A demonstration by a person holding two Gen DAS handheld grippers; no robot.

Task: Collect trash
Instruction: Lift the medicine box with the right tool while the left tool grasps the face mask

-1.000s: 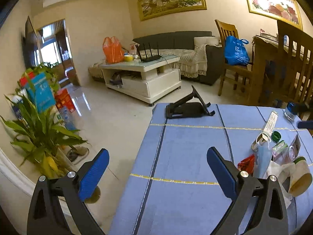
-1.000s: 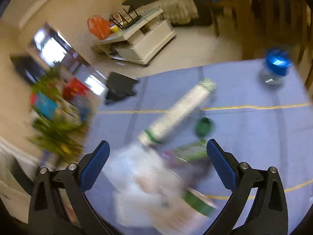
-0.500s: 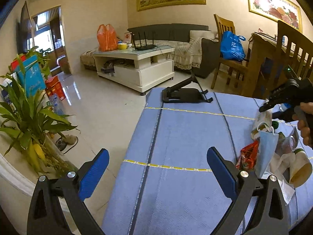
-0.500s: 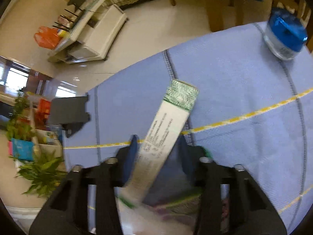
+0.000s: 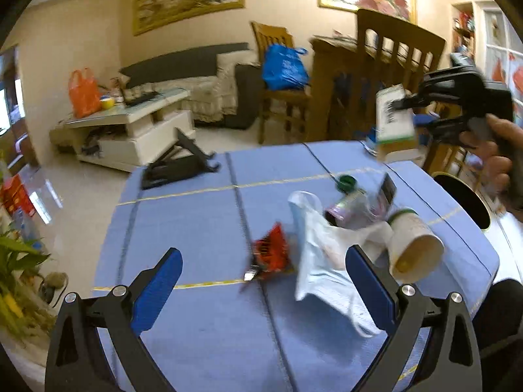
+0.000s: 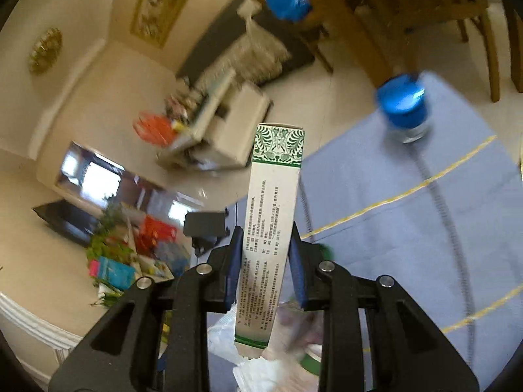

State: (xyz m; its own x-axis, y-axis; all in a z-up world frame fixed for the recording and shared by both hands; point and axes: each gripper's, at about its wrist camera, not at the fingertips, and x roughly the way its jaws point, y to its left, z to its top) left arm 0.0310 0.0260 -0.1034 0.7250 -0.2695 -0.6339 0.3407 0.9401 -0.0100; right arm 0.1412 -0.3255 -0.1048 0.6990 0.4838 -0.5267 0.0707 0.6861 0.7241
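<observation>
Hidden/blurred: your right gripper (image 6: 265,261) covers the carton's (image 6: 271,228) lower sides; the pile under it is a blur.
Right gripper: clenched on the carton, pads on both long sides, its green-patterned end sticking out ahead past the fingertips.
Left gripper (image 5: 263,284): spread wide, grasping nothing.
Trash: red wrapper (image 5: 270,254) between your left fingers, just ahead; white bag (image 5: 322,254) and paper cup (image 5: 413,248) by the right finger.
Bin (image 5: 464,201): far right, partly cut off.
</observation>
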